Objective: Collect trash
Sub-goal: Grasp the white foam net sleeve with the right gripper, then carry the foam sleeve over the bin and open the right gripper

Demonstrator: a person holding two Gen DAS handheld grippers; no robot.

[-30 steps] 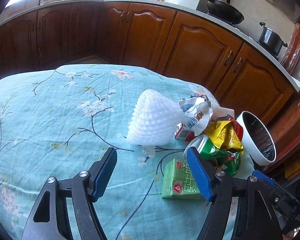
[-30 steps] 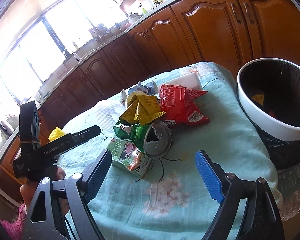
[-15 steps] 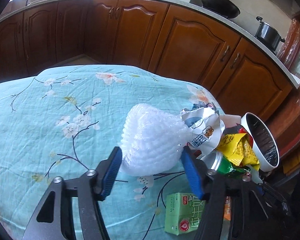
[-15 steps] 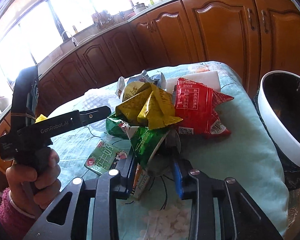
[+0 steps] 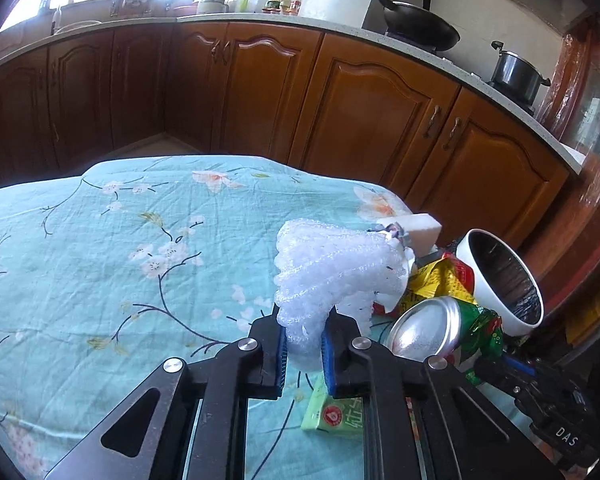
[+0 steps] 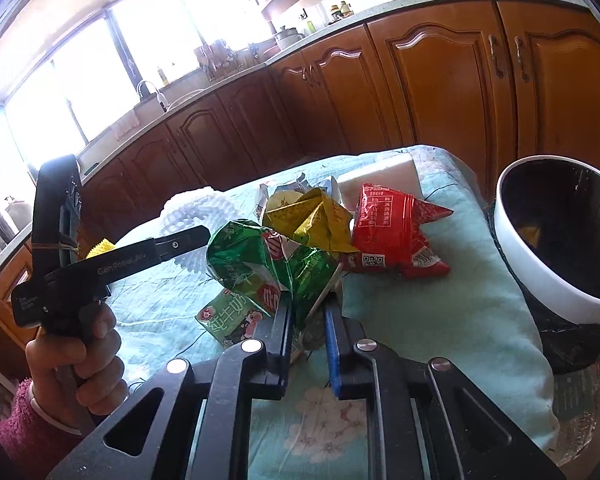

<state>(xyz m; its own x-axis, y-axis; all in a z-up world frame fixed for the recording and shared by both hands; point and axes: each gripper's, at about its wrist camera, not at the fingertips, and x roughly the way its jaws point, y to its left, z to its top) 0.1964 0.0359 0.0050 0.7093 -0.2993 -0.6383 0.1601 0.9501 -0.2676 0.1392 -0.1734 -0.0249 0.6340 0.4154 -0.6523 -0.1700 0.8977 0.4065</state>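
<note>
- Two hand-held black grippers with blue pads are at work over one table under a pale turquoise flowered cloth.
- The left gripper has just closed its jaws on the lower edge of one white foam fruit net; the pads pinch the net, which bulges above them, near the right end of the table.
- The right gripper has just been closing too; its jaws stand nearly together, clamped on one crumpled green foil snack bag, with one silver-ended can right at that bag in the left wrist view.
- One yellow crumpled wrapper and one red snack packet lie touching each other just behind the green bag.
- One light green milk carton lies flat on the cloth beside the left side of the green bag, partly under it.
- One white foam block sits at the far edge, behind the red packet.
- One round white bin with a black liner stands off the table's right end, tilted in view, with something yellow inside.
- One hand in a pink fuzzy sleeve grips the left tool's handle.
- On the far counter stand one black wok and one lidded steel pot.
</note>
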